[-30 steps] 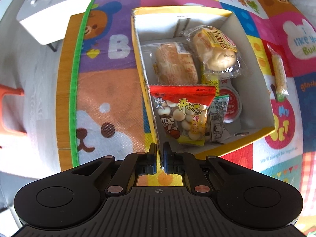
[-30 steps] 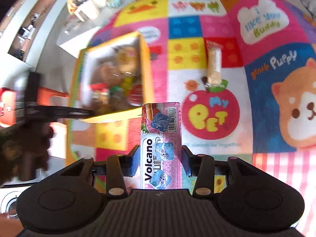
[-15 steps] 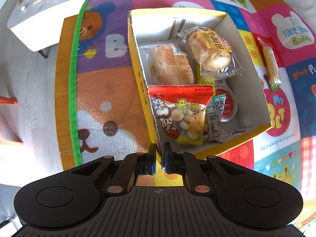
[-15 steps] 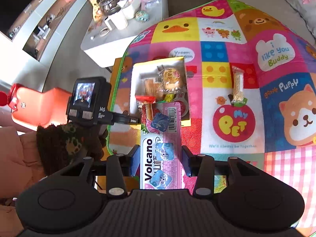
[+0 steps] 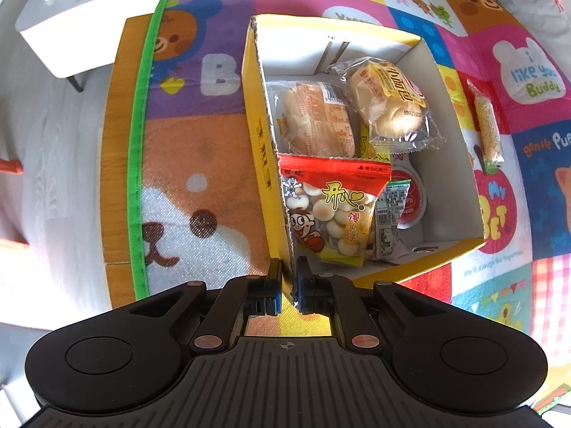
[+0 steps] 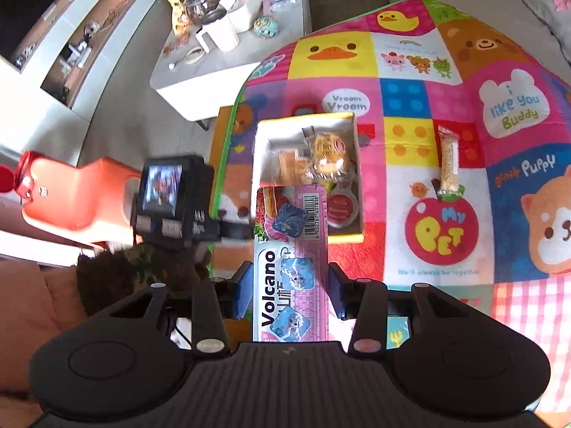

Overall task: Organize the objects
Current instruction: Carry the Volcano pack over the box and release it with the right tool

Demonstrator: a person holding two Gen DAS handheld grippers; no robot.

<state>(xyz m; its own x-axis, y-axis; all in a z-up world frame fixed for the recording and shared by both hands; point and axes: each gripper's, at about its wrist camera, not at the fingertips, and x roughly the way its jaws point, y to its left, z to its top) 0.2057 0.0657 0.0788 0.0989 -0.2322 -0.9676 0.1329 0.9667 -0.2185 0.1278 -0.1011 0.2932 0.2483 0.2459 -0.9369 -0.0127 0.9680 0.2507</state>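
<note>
The left black two-finger gripper (image 5: 288, 278) pinches nearly closed, while the right black gripper (image 6: 289, 294) seemingly clamps, fingers (image 6: 244, 294) parted wider.

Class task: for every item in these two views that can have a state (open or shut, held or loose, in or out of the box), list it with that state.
Left gripper: shut on the box wall.
Right gripper: shut on the Volcano pack.
Box: open, holding snacks.
Biscuit bag: sealed, in the box.
Snack bar: loose on the mat.
</note>
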